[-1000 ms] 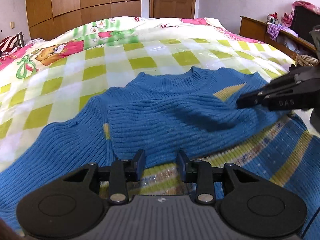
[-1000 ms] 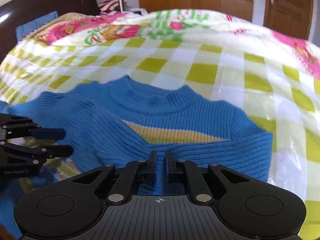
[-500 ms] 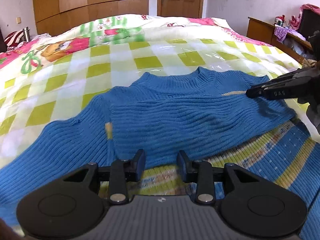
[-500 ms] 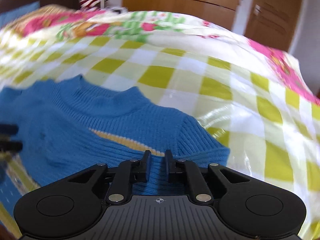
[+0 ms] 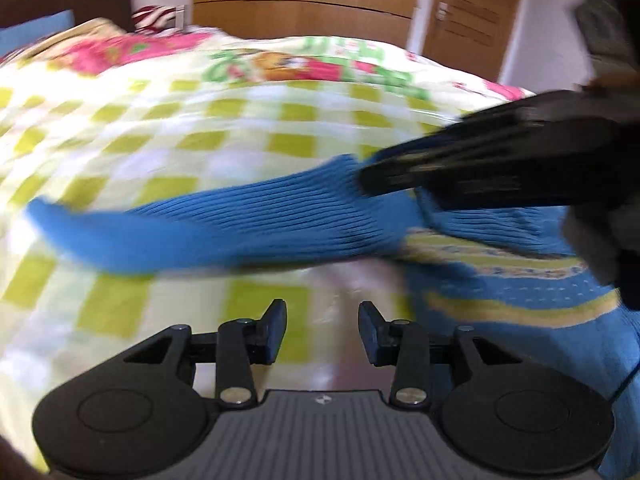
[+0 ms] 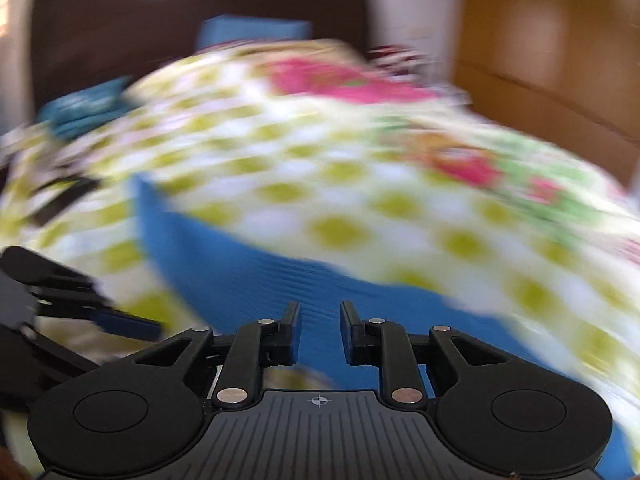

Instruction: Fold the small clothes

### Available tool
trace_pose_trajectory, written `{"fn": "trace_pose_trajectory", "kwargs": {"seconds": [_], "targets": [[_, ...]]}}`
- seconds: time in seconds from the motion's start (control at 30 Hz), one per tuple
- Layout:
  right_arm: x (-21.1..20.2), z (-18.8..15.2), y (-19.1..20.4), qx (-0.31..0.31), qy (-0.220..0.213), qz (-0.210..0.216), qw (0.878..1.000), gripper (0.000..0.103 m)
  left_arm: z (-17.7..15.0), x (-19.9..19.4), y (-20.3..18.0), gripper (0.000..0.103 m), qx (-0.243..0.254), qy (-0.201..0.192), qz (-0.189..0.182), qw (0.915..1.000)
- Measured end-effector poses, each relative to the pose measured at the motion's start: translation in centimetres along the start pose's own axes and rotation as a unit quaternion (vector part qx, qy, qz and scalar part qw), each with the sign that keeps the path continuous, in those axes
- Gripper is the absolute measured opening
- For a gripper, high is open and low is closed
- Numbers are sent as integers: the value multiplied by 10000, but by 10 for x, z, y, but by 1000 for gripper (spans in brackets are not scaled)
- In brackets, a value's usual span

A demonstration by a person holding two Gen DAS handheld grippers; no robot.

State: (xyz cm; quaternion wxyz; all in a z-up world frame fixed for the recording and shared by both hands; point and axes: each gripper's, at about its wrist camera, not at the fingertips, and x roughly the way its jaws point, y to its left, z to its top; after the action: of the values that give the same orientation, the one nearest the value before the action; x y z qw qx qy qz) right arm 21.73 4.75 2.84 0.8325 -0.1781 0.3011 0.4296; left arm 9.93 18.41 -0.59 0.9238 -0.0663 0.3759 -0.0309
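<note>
Both grippers were empty at this point, and everything was smeared with motion blur, so take the details loosely. Closest in the left wrist view, the left gripper [image 5: 322,330] had its jaws opening with nothing between them, just checked bedspread [image 5: 120,152] underneath. The right gripper [image 6: 319,334] was the same deal in its own view: jaws opening, gap clear, hanging over blue knit without pinching it. Both were angled down toward the bed rather than straight at it.

Just past the left one, the blue sweater [image 5: 248,224] lay on the bedspread with one sleeve stretched out to the left of the picture, away from the striped body [image 5: 508,296]. The right gripper came in from the right of that view, its tips over the sweater near where the sleeve meets the body, though I couldn't tell if it touched.

My guess is that outstretched sleeve was next. To do it well I'd grab the cuff end, lift only enough to clear the bed, and lay it flat across the body while pinning the shoulder so nothing bunches.

Further back were a dark headboard [image 6: 192,36] and wooden wardrobe doors [image 5: 320,16].
</note>
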Motion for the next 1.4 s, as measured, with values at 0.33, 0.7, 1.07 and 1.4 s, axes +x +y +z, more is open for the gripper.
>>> {"fn": "trace_pose_trajectory", "kwargs": {"seconds": [0.33,0.7,1.07,1.4], "targets": [[148,77,59,497,883,1451,9842,24,-15,-21,65,54,-581,-325,-33,9978],[182,89,91,646,976,2002,9727,25,-16,-11,80,54,-717,-306,69,9969],[81,102,33,1598,-415,1433,9758,1,17,-11,43,56,-370,-621,-25,9974],[-126,-35,-140,3752,-1977,-715,9028,1,77,33,-88,61,890,-878,-910,9880]]}}
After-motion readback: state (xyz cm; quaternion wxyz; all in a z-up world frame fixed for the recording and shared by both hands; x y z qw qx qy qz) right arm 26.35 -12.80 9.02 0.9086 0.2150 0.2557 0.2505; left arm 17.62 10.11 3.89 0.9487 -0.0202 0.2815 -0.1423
